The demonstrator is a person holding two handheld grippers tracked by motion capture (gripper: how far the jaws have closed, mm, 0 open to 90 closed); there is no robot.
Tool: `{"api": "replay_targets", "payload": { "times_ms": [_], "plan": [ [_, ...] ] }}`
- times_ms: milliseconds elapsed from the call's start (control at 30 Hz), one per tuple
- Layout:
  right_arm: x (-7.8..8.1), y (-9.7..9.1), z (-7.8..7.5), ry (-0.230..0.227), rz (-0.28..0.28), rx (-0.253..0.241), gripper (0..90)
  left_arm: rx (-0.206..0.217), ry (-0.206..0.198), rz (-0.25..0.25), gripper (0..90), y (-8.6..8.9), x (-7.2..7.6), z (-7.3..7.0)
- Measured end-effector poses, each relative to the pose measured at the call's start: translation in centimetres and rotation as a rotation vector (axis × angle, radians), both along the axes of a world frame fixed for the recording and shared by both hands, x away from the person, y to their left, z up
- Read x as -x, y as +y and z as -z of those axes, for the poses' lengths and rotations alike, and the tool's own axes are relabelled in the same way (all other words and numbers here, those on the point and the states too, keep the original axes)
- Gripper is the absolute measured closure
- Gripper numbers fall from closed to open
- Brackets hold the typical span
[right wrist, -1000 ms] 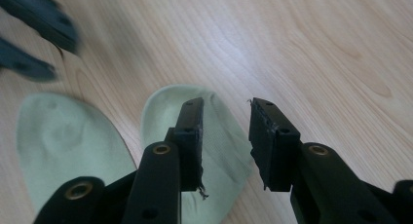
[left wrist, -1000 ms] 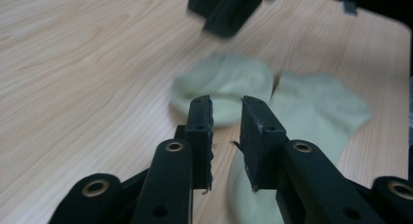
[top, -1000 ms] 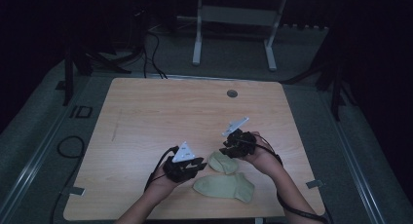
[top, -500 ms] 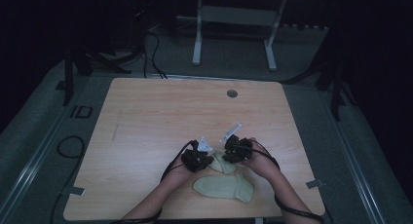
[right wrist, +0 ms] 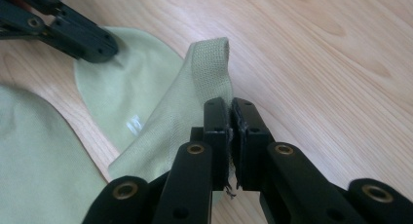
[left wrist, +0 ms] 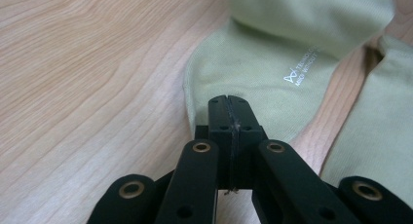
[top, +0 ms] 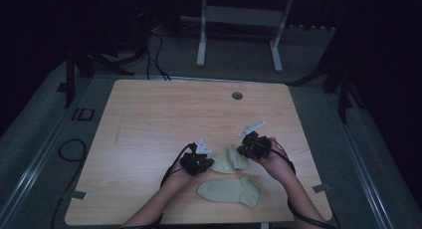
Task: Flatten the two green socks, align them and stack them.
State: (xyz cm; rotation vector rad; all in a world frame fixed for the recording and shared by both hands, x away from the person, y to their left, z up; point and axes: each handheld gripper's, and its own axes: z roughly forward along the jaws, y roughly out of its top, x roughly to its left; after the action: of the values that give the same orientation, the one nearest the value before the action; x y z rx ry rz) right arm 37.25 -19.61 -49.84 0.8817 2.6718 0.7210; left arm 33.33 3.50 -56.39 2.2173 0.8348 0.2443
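Two pale green socks lie on the wooden table [top: 164, 114]. The farther sock [top: 230, 159] stretches between both grippers. My left gripper [top: 208, 164] is shut on its rounded toe edge [left wrist: 214, 87], low against the table. My right gripper [top: 243, 152] is shut on the ribbed cuff [right wrist: 210, 63], which stands raised off the wood. In the right gripper view the left gripper [right wrist: 103, 49] rests at the sock's far end. The nearer sock [top: 229, 190] lies flat and untouched near the front edge, and shows again [left wrist: 380, 131] [right wrist: 39, 160] beside the held one.
A small round grommet [top: 237, 95] sits in the table near its back edge. A white desk frame [top: 239, 25] and cables [top: 154, 50] are on the dark floor beyond. Bare wood spreads across the left and back of the table.
Both grippers have come together at the farther sock. The left one moved right onto its toe, the right one moved slightly left and took hold of the cuff.
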Motion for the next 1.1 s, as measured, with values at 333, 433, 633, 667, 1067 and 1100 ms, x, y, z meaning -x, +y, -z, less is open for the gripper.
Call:
{"api": "replay_targets", "payload": {
  "times_ms": [333, 433, 633, 667, 1067, 1100],
  "plan": [
    [0.2, -4.3, 1.8, 0.052, 0.133, -0.023, 84.3, -0.012, -0.001, 0.006, 89.2, -0.1, -0.1, -0.1],
    [0.2, -5.2, 3.0, 0.076, 0.197, -0.010, 82.8, -0.011, -0.004, 0.001, 89.1, -0.2, -0.1, -0.1],
    [0.8, -6.0, 2.8, 0.064, 0.213, -0.055, 70.3, 0.026, 0.000, -0.017, 86.5, 0.3, -0.2, -0.9],
    [1.0, -6.1, 2.5, 0.050, 0.214, -0.064, 71.1, 0.023, -0.010, -0.017, 87.4, 0.4, -0.1, -1.2],
    [2.5, -4.3, 4.0, 0.036, 0.172, -0.040, 79.9, -0.047, -0.009, 0.008, 89.1, -1.1, 0.2, -0.3],
    [2.4, -4.4, 4.3, 0.037, 0.185, -0.023, 80.0, -0.029, 0.006, -0.008, 89.1, -0.9, 0.0, -0.3]
  ]
}}
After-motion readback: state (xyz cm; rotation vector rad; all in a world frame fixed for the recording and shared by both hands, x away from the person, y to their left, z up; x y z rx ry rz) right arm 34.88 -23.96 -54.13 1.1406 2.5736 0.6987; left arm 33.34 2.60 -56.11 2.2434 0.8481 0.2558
